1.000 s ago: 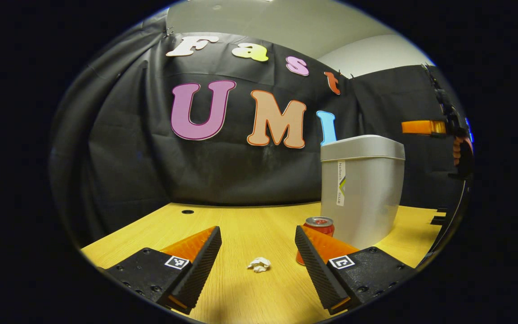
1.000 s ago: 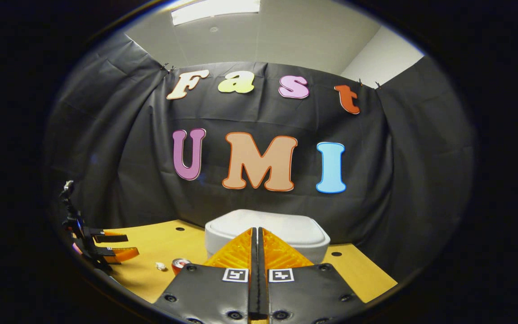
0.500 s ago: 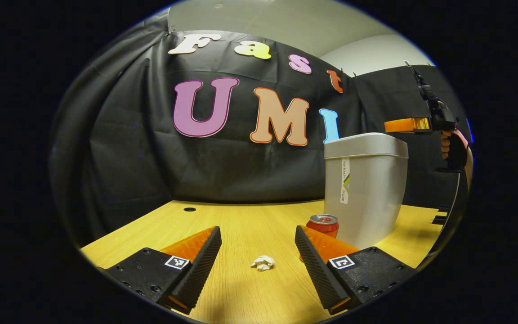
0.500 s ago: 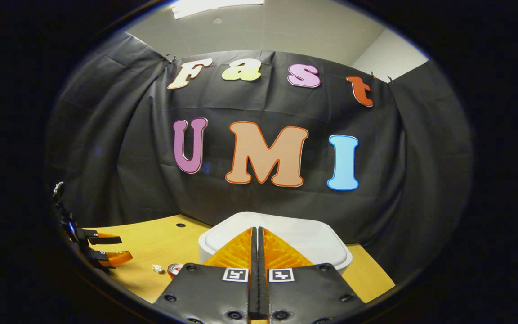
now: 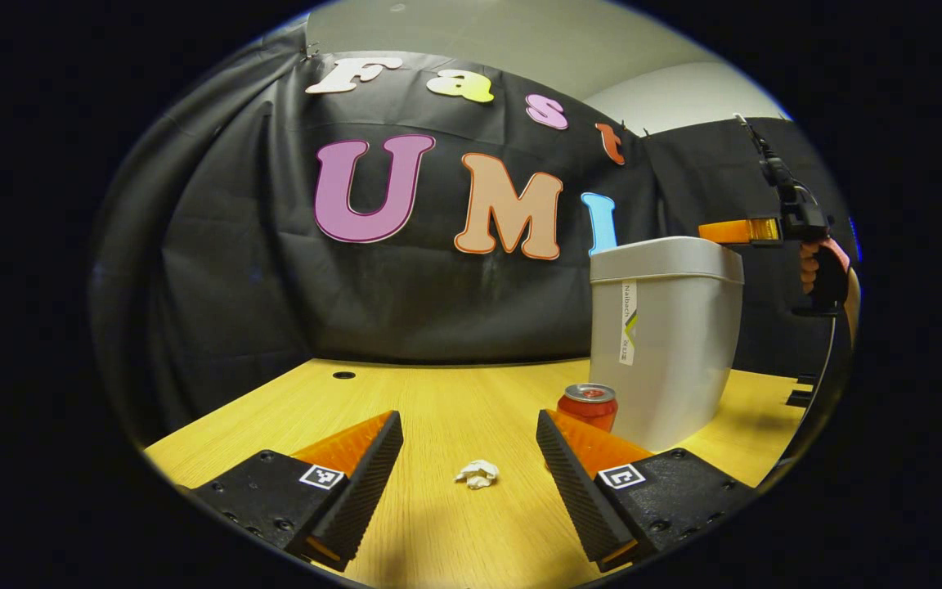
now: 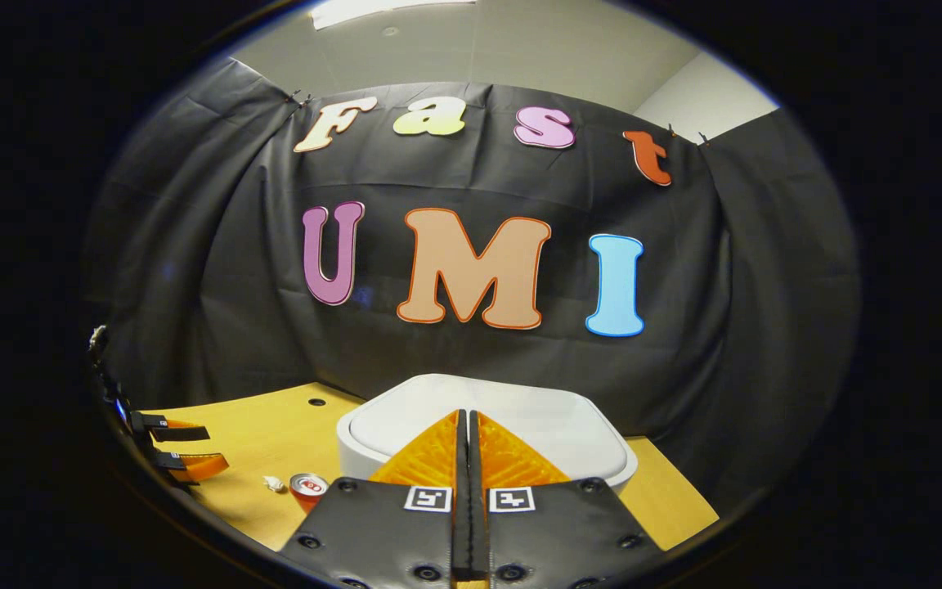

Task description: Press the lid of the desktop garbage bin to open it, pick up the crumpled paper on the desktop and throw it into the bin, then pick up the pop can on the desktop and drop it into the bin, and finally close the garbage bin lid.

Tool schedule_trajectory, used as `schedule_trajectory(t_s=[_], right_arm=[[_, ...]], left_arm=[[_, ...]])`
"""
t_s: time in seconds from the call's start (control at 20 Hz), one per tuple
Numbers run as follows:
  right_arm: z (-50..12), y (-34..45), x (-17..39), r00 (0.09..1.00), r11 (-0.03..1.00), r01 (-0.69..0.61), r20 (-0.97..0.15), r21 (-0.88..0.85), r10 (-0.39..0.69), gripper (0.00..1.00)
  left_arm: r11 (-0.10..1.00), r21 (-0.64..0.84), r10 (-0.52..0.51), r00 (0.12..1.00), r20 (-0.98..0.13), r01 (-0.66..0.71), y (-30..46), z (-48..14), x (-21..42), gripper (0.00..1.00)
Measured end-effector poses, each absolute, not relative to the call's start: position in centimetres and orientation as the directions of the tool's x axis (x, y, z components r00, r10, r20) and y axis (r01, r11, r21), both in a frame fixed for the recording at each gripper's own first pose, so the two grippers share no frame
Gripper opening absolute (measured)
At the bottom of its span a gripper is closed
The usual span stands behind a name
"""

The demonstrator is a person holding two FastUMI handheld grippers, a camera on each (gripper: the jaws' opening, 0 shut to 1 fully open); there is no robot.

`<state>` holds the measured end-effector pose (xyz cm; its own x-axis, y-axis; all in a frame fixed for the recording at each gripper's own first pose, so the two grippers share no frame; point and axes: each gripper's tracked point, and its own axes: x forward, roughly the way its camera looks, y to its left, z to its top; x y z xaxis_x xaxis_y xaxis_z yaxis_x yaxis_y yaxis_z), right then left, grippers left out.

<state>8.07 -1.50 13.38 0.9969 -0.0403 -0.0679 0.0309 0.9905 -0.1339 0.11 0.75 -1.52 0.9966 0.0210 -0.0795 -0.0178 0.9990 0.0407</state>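
Over the garbage bin we have the right gripper poised, its fingers clenched together on nothing, tips just above the near part of the lid. From the left gripper view the same gripper sits at about 2 o'clock, level with the lid's top edge at the bin's far side; whether it touches the lid yet we cannot tell. The lid lies flat and shut.

We judge that we are on the first step, the press that opens the bin. What it calls for, we think, is a short push straight down with the closed tips on the lid, then a lift clear so the lid can spring up.

Our left gripper waits low over the tabletop, fingers released and spread wide. The crumpled paper lies on the wood between them, toward 12 o'clock and a little beyond the tips. The pop can stands upright at about 1 o'clock, just beside the bin's base and partly behind our right-hand finger. Once the lid is up, the paper is the next thing to take.
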Motion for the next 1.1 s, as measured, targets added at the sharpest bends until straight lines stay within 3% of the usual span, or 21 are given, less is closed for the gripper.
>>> schedule_trajectory(t_s=[0.6,1.1], right_arm=[[12.8,-1.6,8.1,0.996,0.994,0.001,-0.091,-0.113,-0.012,0.03],[14.4,-1.9,8.3,0.999,0.997,0.012,-0.048,-0.075,-0.016,0.03]], left_arm=[[0.999,0.033,0.010,0.997,-0.081,-0.007,0.4,-1.4,0.2,0.96],[0.999,0.039,0.016,0.997,-0.078,-0.013,0.6,-1.3,0.2,0.96]])
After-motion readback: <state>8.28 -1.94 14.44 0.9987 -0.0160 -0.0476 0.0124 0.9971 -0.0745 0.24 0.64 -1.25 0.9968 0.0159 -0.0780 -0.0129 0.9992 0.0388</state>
